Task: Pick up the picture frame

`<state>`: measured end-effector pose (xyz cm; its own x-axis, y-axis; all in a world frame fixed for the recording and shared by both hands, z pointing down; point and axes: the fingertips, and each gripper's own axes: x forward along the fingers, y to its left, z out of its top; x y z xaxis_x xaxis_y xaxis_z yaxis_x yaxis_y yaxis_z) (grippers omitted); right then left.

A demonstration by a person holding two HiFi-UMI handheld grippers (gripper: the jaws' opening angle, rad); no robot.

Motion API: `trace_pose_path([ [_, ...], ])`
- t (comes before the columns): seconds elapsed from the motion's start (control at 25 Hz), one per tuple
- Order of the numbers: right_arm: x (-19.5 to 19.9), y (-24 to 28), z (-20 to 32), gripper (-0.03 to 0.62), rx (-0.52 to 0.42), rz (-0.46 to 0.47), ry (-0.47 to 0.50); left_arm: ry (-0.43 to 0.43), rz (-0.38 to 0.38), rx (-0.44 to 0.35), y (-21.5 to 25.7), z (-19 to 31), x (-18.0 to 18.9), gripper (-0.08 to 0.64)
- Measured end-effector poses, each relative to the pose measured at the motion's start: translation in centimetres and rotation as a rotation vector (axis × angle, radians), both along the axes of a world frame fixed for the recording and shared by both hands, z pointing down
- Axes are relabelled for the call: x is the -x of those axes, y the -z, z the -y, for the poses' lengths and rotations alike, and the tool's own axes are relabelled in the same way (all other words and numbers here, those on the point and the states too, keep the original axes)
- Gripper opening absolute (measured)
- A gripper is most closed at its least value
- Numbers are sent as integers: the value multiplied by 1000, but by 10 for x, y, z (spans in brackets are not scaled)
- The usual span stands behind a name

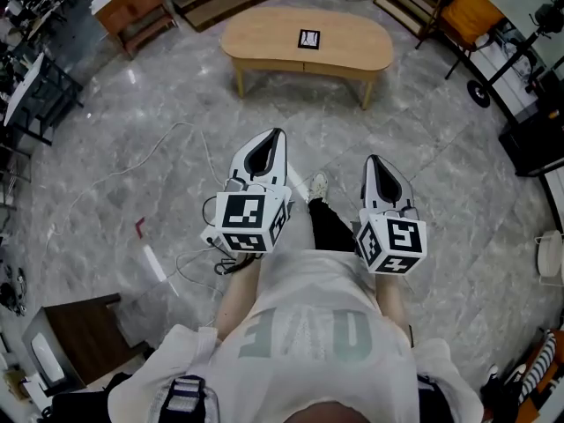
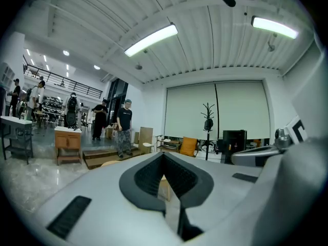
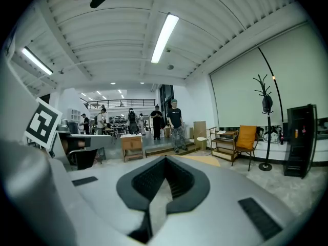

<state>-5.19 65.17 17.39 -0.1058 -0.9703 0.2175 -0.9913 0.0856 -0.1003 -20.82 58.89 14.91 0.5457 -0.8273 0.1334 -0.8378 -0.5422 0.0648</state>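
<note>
picture frame (image 1: 309,39): small, black-edged, lies on the wooden tabletop (image 1: 264,40), right of its middle, nothing else on it
left hand-held gripper (image 1: 267,144): jaws pressed together, nothing between them, pointing toward the tabletop, well apart from the picture frame
right hand-held gripper (image 1: 374,166): jaws together too, empty, beside the left one, also well short of the tabletop
floor (image 1: 132,148): grey marble, white cable (image 1: 189,130) lying across it

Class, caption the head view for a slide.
Left gripper and right gripper, both shut and empty, point toward the picture frame on the wooden table.
</note>
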Motion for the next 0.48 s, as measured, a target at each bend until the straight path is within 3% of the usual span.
trace_pose_path([
  [0.24,-28,3,72,5,-71,20,-10,-8,17,-34,1,49,-24,8],
  [0.48,-65,-18,181,5,-41,-18,-6,-4,10,-15,-22,149,-55,8],
])
